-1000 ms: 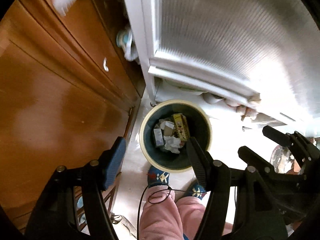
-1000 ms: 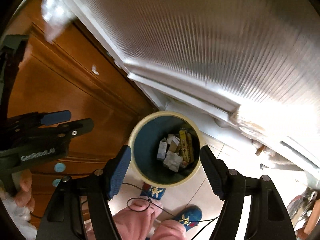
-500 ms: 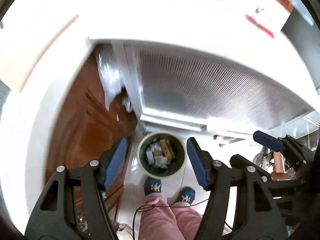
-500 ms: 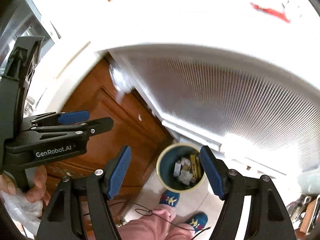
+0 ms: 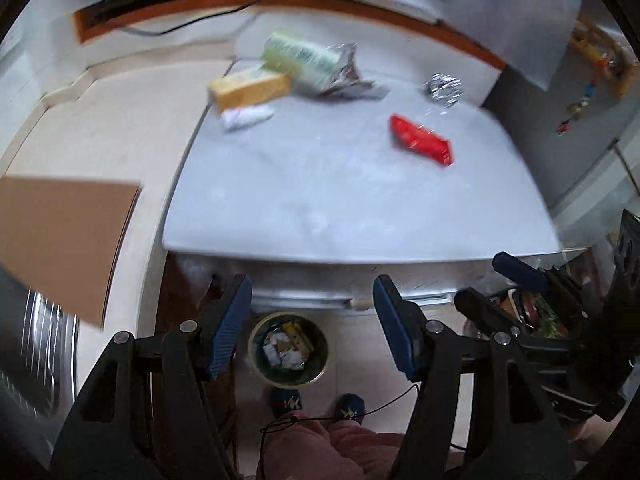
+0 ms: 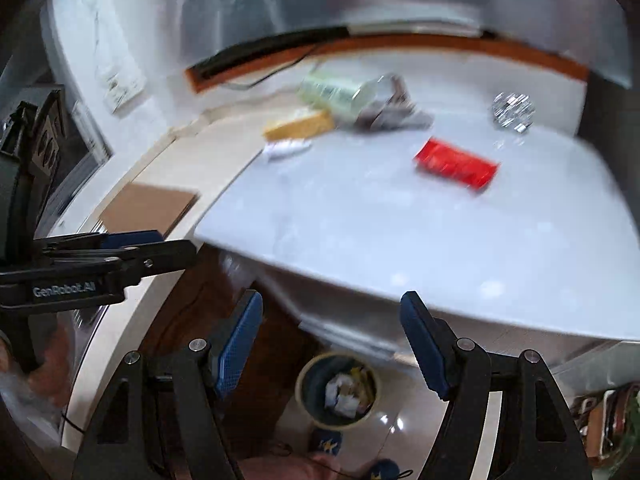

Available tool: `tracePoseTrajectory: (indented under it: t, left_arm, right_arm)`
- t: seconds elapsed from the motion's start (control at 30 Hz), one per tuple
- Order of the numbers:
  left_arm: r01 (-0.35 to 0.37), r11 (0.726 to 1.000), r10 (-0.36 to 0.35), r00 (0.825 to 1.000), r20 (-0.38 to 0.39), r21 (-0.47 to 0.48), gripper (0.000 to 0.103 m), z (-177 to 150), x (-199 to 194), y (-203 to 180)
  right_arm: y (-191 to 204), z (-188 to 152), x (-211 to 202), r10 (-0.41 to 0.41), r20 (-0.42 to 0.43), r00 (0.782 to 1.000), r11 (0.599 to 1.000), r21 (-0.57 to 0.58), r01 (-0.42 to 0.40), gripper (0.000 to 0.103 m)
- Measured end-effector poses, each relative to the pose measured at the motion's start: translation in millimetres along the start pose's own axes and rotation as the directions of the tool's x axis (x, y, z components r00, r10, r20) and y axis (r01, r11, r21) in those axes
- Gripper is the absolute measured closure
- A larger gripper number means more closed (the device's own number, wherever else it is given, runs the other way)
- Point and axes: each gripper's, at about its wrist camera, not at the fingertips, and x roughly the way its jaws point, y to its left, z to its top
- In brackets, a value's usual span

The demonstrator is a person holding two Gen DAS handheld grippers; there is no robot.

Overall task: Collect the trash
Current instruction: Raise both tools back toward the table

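The trash lies on the white table [image 5: 360, 208]: a red wrapper [image 5: 420, 140] nearest the front edge, a foil ball [image 5: 443, 87] behind it, and farther left a crumpled foil bag [image 5: 344, 72] touching a green can [image 5: 300, 60], a yellow box [image 5: 250, 90] and a white scrap [image 5: 246, 117]. The bin [image 5: 288, 350] stands on the floor below the table's front edge, already holding paper and boxes.

Both claws hang above the table, spread and empty: the left claw [image 5: 312, 330] and the right claw [image 6: 332, 344] each frame the bin between their pads.

The step in hand looks like reaching for the next piece. The red wrapper seems the easiest choice: come down with the pads on either side of its narrow width, close firmly, then carry it to directly over the bin before letting go.

Blur smears every label, so the can's and box's contents cannot be told. Whether the wrapper is flat or full is unclear.
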Motion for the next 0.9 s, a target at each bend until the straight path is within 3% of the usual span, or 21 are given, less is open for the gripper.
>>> tracePoseTrajectory:
  t: [0.23,0.47,0.7,0.9]
  left_arm:
    - [0.114,0.991,-0.112,0.993,-0.030,0.076,0.043,49.9,18.6,-7.6]
    - [0.240,0.962,-0.226,0.967,-0.117,0.132,0.043,91.1,58.1,-21.0]
    - [0.288,0.946,-0.271,0.955,-0.125,0.148,0.043,122.3,78.8,-42.2]
    - [0.293,0.951,-0.278,0.949,-0.151,0.096,0.043,144.0,110.7,-57.1]
  right_arm:
    - [-13.8,39.6,-29.3,-0.135,0.104,0.985,0.989,0.078,0.127,0.031]
    - [-29.4,68.1,-38.9,-0.267,0.143,0.953,0.959,0.143,0.247,0.031]
    - [-62.3,102.7,-33.7,-0.358,0.122,0.926,0.924,0.188,0.332,0.037]
    - [-103.2,138.4,-26.5,-0.366,0.136,0.921,0.925,0.163,0.343,0.037]
